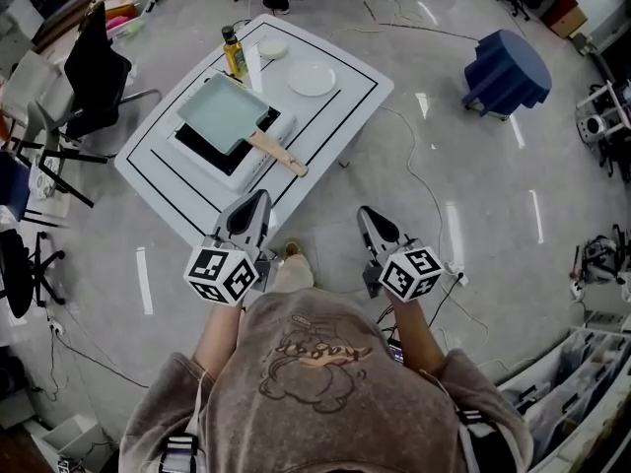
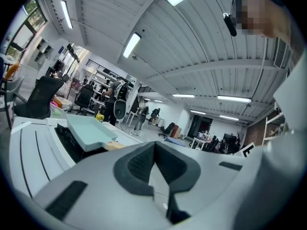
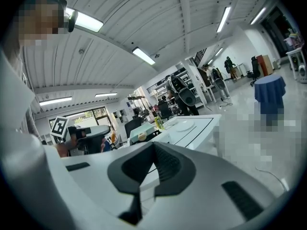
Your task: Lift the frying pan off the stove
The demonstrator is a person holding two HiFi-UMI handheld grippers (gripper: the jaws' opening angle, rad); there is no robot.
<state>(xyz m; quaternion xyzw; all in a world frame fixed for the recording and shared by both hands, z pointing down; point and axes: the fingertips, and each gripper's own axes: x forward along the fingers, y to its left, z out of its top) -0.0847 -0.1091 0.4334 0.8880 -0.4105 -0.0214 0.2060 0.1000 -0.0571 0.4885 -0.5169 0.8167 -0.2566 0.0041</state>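
A square pale-green frying pan [image 1: 222, 111] with a wooden handle [image 1: 279, 152] sits on a black-and-white portable stove [image 1: 212, 151] on the low white table [image 1: 335, 116]. The handle points toward me. My left gripper [image 1: 256, 201] hangs shut and empty just off the table's near edge, short of the handle. My right gripper [image 1: 365, 215] is over the floor beside the table, shut and empty too. In the left gripper view the pan [image 2: 88, 131] lies ahead to the left of the closed left gripper [image 2: 154, 147]. The right gripper view shows the pan [image 3: 139, 128] beyond the closed right gripper [image 3: 153, 146].
An oil bottle [image 1: 235, 55], a white plate [image 1: 312, 78] and a small bowl [image 1: 272, 48] stand on the table's far side. A black chair [image 1: 94, 72] is left of the table, a blue covered stool [image 1: 506, 72] to the right. Cables [image 1: 424, 180] trail on the floor.
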